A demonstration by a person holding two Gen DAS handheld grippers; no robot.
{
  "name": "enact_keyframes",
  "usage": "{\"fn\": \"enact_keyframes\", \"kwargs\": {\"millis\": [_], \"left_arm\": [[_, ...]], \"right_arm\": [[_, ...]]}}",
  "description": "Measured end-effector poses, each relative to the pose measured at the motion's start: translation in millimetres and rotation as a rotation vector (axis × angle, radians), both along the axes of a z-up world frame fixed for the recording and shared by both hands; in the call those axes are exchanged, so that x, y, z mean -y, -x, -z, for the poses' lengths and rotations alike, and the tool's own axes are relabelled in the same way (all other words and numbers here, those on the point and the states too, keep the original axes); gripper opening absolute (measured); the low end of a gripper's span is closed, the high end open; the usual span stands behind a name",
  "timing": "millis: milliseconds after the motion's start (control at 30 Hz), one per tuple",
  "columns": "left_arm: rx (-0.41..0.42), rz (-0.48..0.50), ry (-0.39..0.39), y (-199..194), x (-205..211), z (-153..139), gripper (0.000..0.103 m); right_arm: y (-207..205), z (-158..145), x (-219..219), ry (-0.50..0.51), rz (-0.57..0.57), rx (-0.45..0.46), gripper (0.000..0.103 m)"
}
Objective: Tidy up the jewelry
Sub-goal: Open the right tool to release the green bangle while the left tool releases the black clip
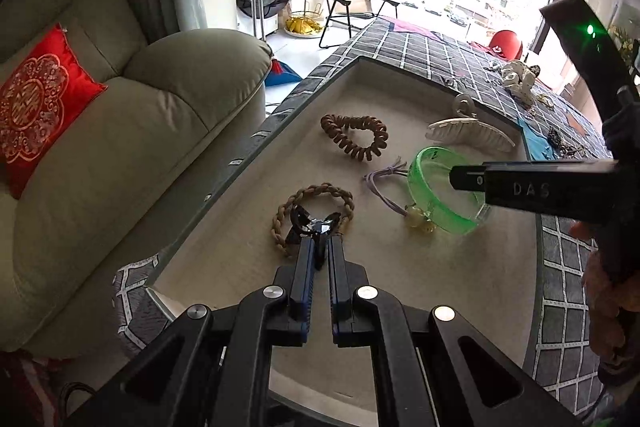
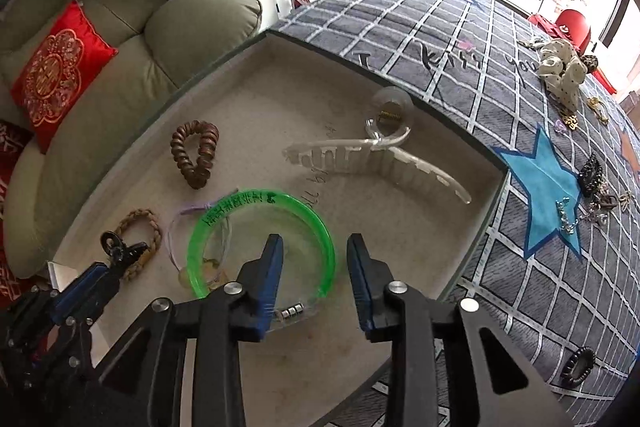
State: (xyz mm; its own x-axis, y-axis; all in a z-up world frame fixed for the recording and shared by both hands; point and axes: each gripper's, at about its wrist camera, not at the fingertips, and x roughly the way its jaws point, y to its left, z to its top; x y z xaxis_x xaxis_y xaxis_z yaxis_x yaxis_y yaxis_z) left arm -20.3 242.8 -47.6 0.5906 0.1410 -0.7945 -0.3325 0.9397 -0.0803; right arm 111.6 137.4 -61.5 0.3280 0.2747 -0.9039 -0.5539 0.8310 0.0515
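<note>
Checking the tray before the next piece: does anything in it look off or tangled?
Mostly tidy. One overlap: the green bangle lies on top of the purple cord tie, whose beads sit against its rim. The braided tie, coil tie and claw clip lie separate.

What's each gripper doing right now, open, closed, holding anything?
Left gripper: shut on a small black hair clip, above the braided tie.
Right gripper: open, holding nothing; fingers over the green bangle in the tray.
</note>
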Motion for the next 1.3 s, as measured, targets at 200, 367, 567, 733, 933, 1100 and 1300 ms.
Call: {"fn": "enact_keyframes", "kwargs": {"millis": [200,367,567,733,933,1100,1300], "left_arm": [[0.002,0.014,-0.006,-2,3,-2,0.009],[0.018,0.017,-0.007,-2,5,-6,0.009],[0.04,0.005,-0.022,0,6,-15,0.009],[0.063,-0.007,-0.036,3,7,-20,0.009],[0.119,-0.064,-0.092,14,7,-30,0.103],[0.128,-0.066,-0.077,15,8,-26,0.103],[0.126,-0.082,-0.098,20,9,-27,0.103]], "right_arm": [[1,-22,10,-0.066,0.031,0.031,0.039],[2,-32,15,-0.087,0.04,0.045,0.041],[3,-39,20,-0.104,0.049,0.049,0.045],[4,-46,23,-0.12,0.052,0.06,0.048],[5,-51,27,-0.133,0.055,0.066,0.056],[8,-53,28,-0.142,0.049,0.065,0.063],[14,-58,27,-0.164,0.028,0.067,0.081]]}}
